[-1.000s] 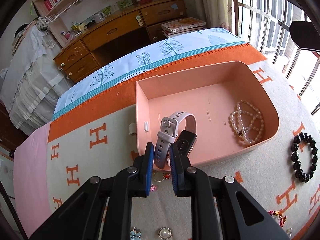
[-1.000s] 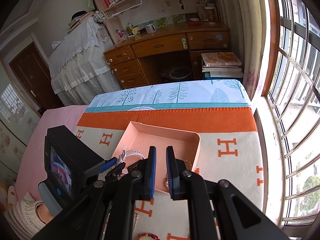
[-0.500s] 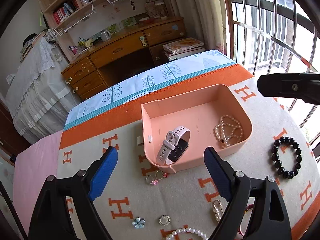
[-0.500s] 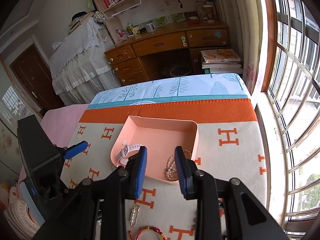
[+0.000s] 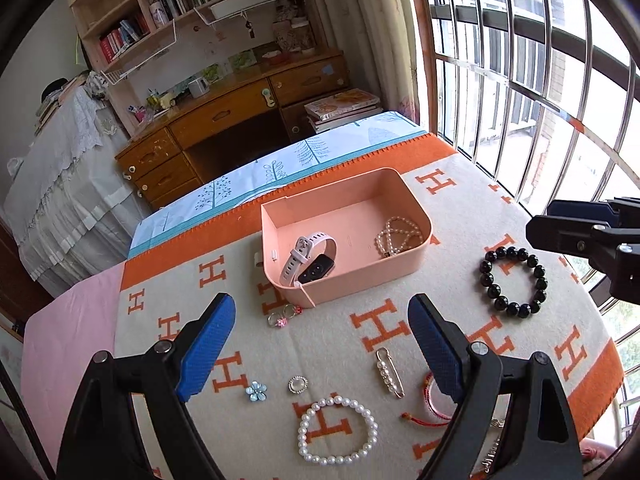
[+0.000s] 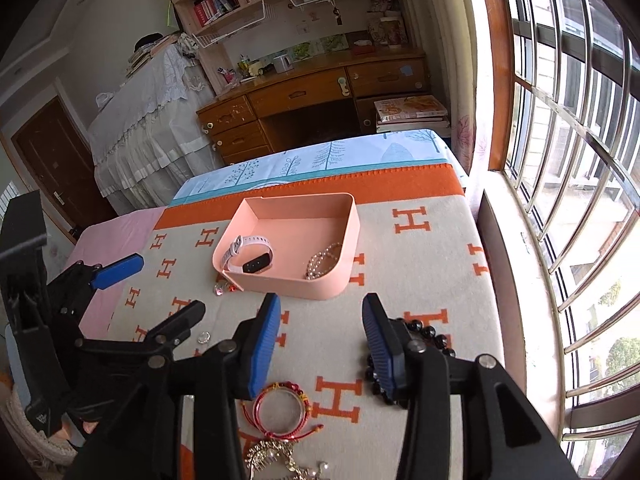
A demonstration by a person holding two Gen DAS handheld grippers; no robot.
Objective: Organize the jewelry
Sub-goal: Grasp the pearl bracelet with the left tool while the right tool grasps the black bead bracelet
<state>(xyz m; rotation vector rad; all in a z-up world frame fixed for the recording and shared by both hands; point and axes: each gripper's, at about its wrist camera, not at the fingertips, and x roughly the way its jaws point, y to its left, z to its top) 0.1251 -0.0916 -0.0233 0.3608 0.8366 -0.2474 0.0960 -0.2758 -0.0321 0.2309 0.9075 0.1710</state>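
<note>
Pink plastic tray [image 5: 400,268] at 12 o'clock already holds white-strapped watch [image 5: 308,258]; left tool [image 5: 320,344] and right tool [image 6: 320,344] both spread wide, empty. White pearl bracelet [image 5: 338,430] at 6 o'clock could be dragged if snagged.

Watch [image 5: 310,258] lies in pink tray [image 5: 360,280]; left tongs [image 5: 320,344] spread wide.
</note>
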